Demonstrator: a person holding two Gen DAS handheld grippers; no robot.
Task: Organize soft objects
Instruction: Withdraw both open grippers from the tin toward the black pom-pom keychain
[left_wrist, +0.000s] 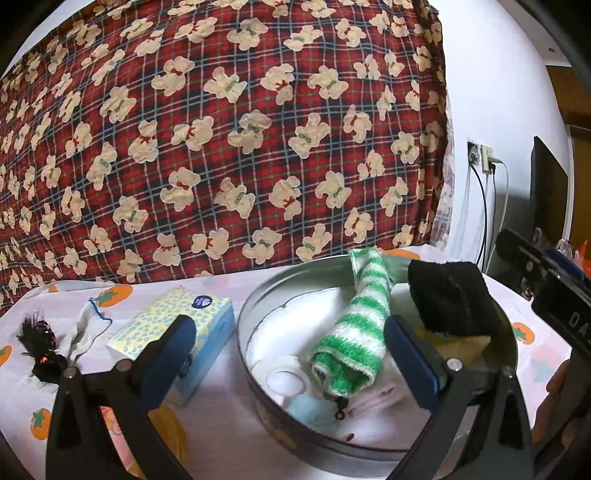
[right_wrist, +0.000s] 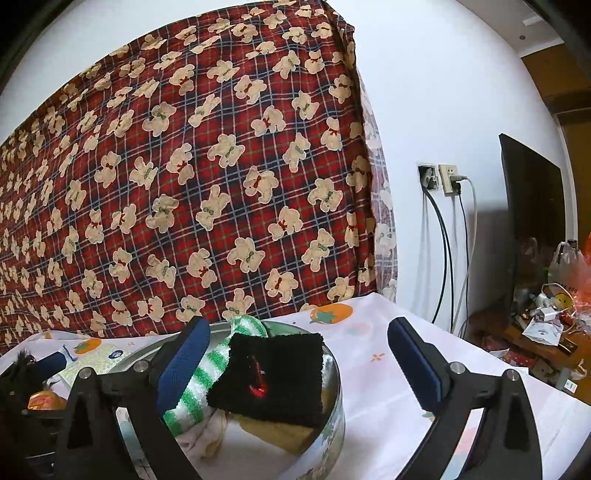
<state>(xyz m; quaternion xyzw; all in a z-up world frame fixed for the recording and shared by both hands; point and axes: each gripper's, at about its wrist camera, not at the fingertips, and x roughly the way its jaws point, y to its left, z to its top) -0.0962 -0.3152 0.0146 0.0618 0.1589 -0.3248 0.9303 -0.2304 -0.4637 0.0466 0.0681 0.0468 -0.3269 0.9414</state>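
Both grippers gape empty, left gripper (left_wrist: 291, 354) over round tin (left_wrist: 258, 295), right gripper (right_wrist: 299, 362) near black terry pad (right_wrist: 273, 373) lying on the tin's contents.

Both views are evenly and fairly brightly lit by soft indoor light, with no single lamp in sight. The white wall (right_wrist: 424, 92) looks washed out, nearly overexposed. Faint shadows fall on that wall just beside the cables (right_wrist: 447, 251) and the dark screen (right_wrist: 532, 214). The metal tin (left_wrist: 258, 317) carries a dull sheen on its inner wall, no hard glare. Fisheye bending is strong: the patterned cloth (left_wrist: 221, 129) bulges, and black corners ring each picture. The black cloth (right_wrist: 273, 373) in the tin loses detail in its darkness. Focus is soft throughout, with compression smear.
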